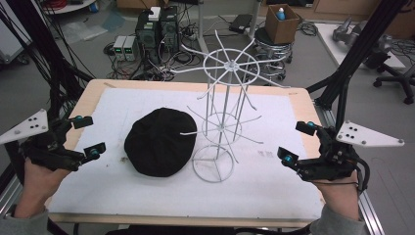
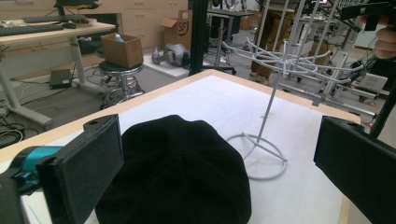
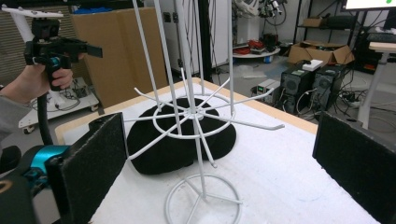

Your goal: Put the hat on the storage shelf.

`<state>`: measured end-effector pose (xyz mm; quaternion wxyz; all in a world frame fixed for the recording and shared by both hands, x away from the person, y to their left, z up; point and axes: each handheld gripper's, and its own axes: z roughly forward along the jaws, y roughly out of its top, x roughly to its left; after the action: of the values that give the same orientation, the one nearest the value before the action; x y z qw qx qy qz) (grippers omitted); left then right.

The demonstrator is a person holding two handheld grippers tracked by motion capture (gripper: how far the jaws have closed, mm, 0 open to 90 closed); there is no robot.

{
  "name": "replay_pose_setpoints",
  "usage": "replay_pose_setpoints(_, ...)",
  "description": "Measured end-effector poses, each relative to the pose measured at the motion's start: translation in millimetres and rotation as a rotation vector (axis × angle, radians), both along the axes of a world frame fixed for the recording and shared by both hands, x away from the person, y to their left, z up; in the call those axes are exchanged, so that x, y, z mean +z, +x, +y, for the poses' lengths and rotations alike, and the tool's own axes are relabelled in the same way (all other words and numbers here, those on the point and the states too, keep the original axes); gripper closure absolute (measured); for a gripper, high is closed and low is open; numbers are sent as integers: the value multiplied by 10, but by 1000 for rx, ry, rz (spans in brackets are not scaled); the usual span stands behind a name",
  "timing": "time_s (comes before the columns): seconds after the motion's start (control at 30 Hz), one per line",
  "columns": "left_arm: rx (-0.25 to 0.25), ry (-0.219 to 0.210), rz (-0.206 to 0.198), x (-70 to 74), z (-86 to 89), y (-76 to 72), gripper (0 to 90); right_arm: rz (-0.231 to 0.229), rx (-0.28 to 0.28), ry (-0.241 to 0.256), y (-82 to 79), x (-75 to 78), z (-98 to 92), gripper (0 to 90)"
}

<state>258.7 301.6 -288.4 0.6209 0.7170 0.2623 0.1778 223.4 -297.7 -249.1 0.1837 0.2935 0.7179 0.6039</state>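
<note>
Waiting at the start, both grippers off the mat edges, nothing held. Left gripper (image 1: 80, 138) hangs over the left table edge, jaws wide apart and empty. Right gripper (image 1: 297, 143) mirrors it at the right edge, jaws also spread, nothing between them.

Hat (image 1: 160, 141) lies flat on the mat (image 1: 274, 186), black, soft, round. In the left gripper view the hat (image 2: 180, 170) sits just ahead of and below the jaws, roughly centred between them, closer to the left pad. Rack (image 1: 221, 112), white wire with hook arms on two tiers, stands upright past the hat from the left jaws; its base ring (image 1: 214, 164) is just beside the hat's rim, maybe touching, can't tell. One lower arm reaches over the hat top.

From the right jaws, the rack (image 3: 196, 116) is dead ahead between them, the hat (image 3: 182, 135) behind it.

Judgement: approach step, grasp not begun. Likely job is hanging the hat on a rack hook. Next move calls for the left gripper to drop forward, bite the near rim with one jaw under the fabric, then lift clear of the overhanging arm. Right gripper probably should steady the rack pole or base, since it looks light and tippy. Soft cloth may sag or slip from a shallow pinch.
</note>
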Motion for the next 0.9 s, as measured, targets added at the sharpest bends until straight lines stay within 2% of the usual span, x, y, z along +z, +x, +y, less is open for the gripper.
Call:
replay_pose_setpoints(0.37,-9,33,23,-3,-218,207,18,8,19,-10,74,-18,56,21)
replay_pose_setpoints(0.43,-6,58,31,-27,-284,255,18,12,21,-12,76,-17,60,21)
replay_pose_setpoints(0.53,-18,62,37,-40,-315,290,18,11,21,-11,86,-21,61,21)
replay_pose_setpoints(0.67,-7,66,41,-66,-382,371,18,18,22,-17,96,-27,77,21)
replay_pose_setpoints(0.9,-4,75,75,-141,-522,525,18,24,29,-24,108,-38,88,21)
